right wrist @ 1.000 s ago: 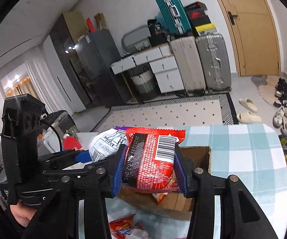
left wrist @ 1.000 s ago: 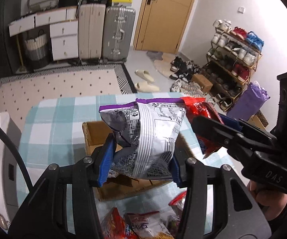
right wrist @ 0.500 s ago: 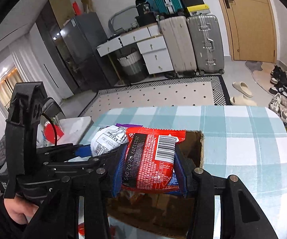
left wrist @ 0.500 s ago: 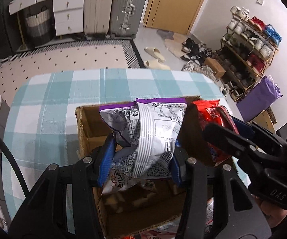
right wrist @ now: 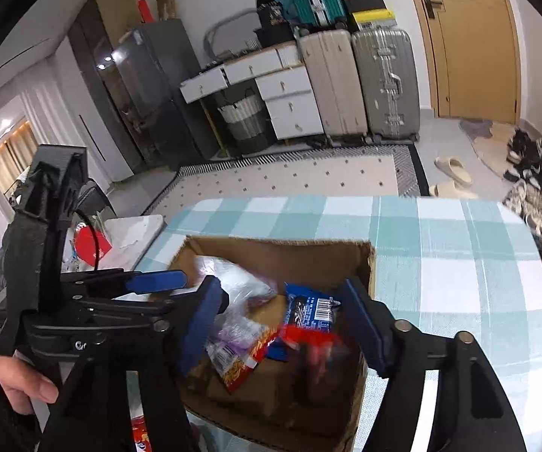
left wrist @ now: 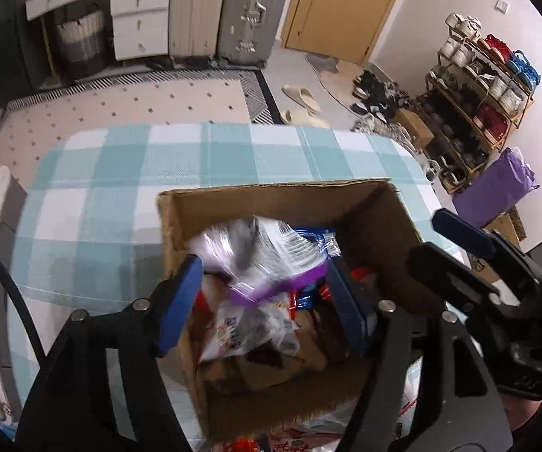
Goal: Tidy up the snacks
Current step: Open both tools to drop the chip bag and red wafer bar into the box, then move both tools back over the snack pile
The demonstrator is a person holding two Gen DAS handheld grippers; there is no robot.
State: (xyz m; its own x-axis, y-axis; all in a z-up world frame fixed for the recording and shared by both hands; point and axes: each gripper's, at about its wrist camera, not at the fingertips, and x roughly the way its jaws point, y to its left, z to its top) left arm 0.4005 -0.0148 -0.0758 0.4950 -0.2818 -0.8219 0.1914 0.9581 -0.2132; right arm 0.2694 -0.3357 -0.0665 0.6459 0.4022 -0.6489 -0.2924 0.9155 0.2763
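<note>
An open cardboard box stands on the checked tablecloth, also in the right wrist view. My left gripper is open above the box; the white-and-purple snack bag is blurred, dropping between its fingers onto other packets. My right gripper is open above the box too; the red snack bag is blurred, falling inside beside a blue packet. The left gripper shows at the left of the right wrist view.
The teal checked table extends left and beyond the box. Loose snack packets lie on the table at the box's near side. Suitcases, drawers and a shoe rack stand on the floor beyond.
Both grippers have opened over the box. The white-and-purple bag has left the left gripper and the red bag the right one; both are falling into the box.
</note>
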